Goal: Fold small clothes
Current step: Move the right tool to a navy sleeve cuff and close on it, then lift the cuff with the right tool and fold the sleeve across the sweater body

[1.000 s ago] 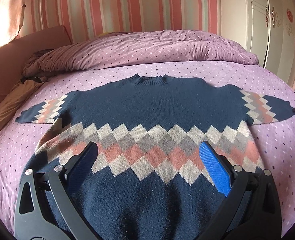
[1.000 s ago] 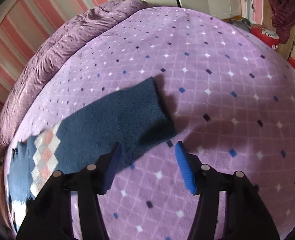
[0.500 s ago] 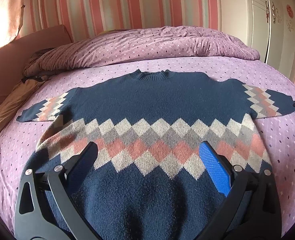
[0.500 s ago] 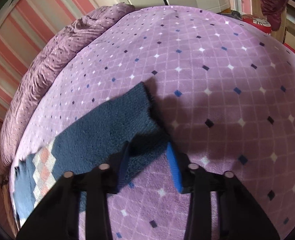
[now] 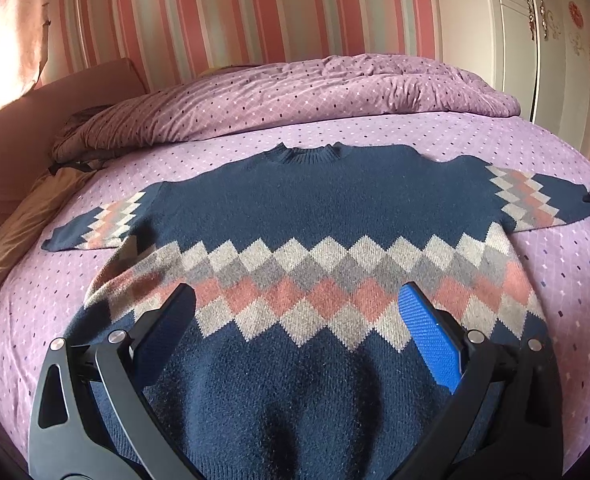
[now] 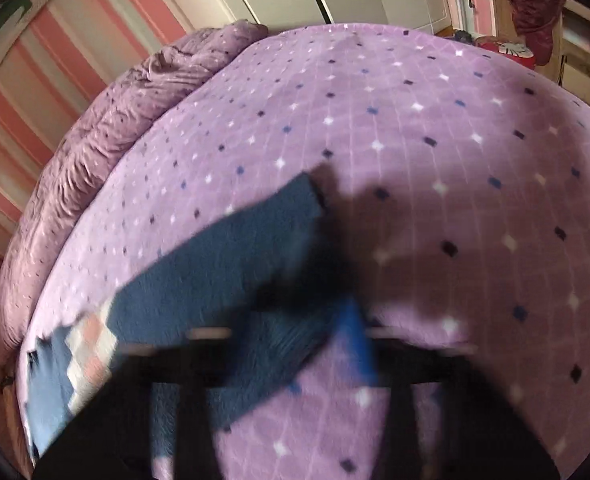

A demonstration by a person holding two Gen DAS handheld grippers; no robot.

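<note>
While sweater (image 5: pixel 295 208) lies flat, left jaws spread — right jaws just closed, pinching cuff (image 6: pixel 295 312).

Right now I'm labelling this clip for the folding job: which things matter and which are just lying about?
In the job:
- sweater, spread flat on the bed
- its sleeve cuff, with the right gripper closing onto it
- left gripper, open over the hem

Lying about:
- rumpled quilt
- tan pillow
- wardrobe

Right gripper (image 6: pixel 335 344) was motion-blurred over the sweater cuff (image 6: pixel 295 248); grip unclear. Sweater hem (image 5: pixel 295 440) was cut off at the frame bottom.
</note>
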